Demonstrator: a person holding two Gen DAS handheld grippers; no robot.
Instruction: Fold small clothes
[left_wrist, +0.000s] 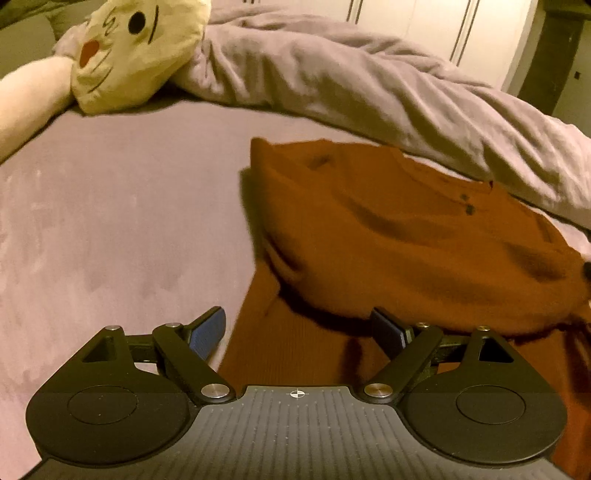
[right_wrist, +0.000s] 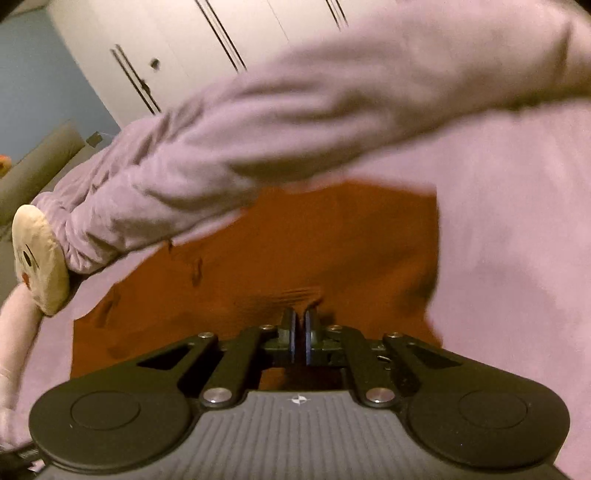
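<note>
A small rust-orange buttoned top (left_wrist: 388, 236) lies partly folded on the lilac bed sheet (left_wrist: 110, 221). My left gripper (left_wrist: 299, 328) is open and empty, just above the garment's near edge, with its blue pads (left_wrist: 210, 332) wide apart. In the right wrist view the same top (right_wrist: 295, 251) fills the middle. My right gripper (right_wrist: 300, 325) is shut on a pinched, puckered fold of the top's fabric.
A bunched lilac duvet (left_wrist: 369, 85) lies along the far side of the top and overlaps its edge in the right wrist view (right_wrist: 258, 140). A cream plush toy with a face (left_wrist: 136, 51) lies at the far left. White wardrobe doors (right_wrist: 184, 44) stand behind.
</note>
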